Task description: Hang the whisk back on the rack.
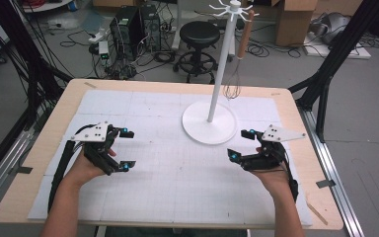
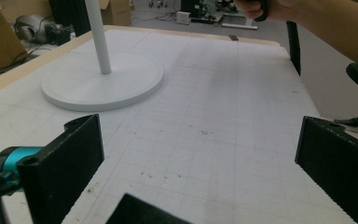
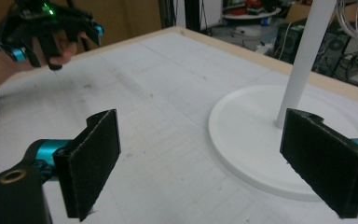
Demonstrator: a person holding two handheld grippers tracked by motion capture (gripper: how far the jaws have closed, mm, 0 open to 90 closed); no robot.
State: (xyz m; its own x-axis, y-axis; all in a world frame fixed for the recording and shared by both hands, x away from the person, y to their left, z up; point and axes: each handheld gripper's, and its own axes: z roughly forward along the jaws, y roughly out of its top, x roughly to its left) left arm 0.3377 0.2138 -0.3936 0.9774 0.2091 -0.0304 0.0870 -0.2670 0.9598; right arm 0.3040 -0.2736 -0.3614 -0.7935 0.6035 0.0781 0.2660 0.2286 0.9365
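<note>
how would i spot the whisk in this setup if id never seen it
Find the white stand with a round base on the table's far right. Follow its pole up to the hooks: the whisk hangs there, wooden handle up, wire loops down, the one thing hanging off the stand.

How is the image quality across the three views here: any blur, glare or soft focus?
High view: even light, soft overall, faint shadows under both tongs, whisk wires thin but readable. Left gripper view: near pads slightly soft, stand base clear, no glare. Right gripper view: pads soft, background clutter out of focus, white pole bright, nearly washed out.
</note>
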